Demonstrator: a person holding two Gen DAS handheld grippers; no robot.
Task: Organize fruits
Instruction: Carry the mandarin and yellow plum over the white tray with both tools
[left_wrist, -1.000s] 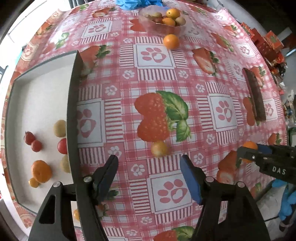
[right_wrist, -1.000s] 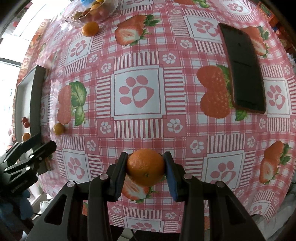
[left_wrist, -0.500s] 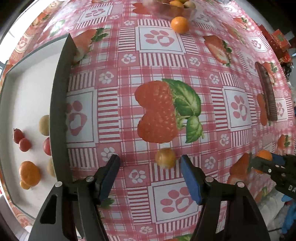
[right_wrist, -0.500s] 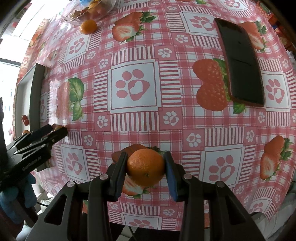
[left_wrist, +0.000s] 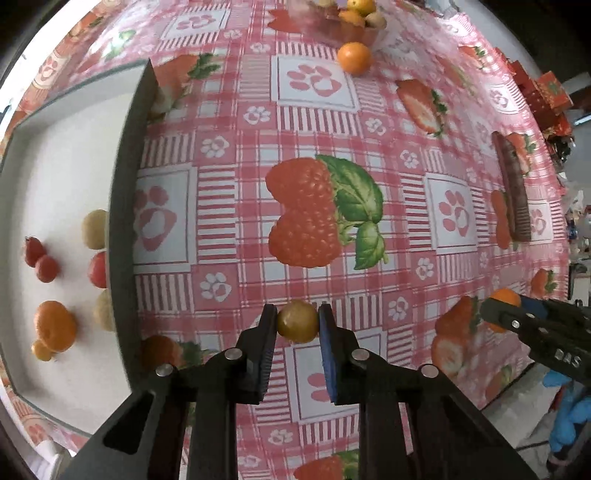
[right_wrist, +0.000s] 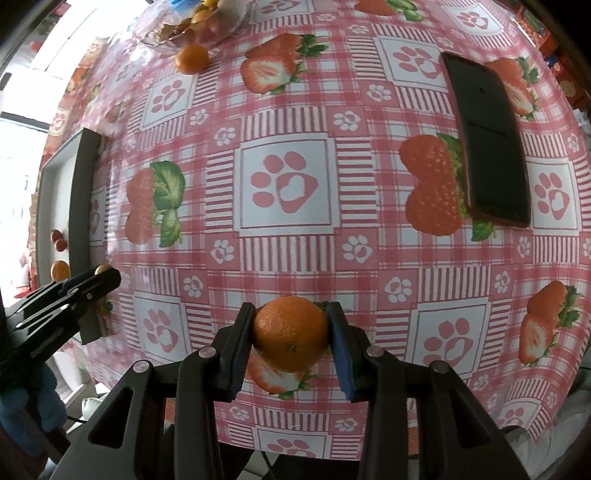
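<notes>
Closed since before, left tongs (left_wrist: 297, 322) clamp yellow fruit (left_wrist: 297, 325); right tongs (right_wrist: 291, 332) clamp round orange (right_wrist: 290, 333).

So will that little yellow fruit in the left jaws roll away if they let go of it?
Probably yes. The little yellow fruit looks round and smooth, so on the flat tablecloth it could roll. It looks small, so likely light. The left gripper holds it only at its sides, so it might slip if squeezed unevenly.

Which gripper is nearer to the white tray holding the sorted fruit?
Left. The left gripper, shut on a small yellow fruit, sits just beside the white tray. The right gripper, holding an orange, is farther out over the tablecloth.
</notes>
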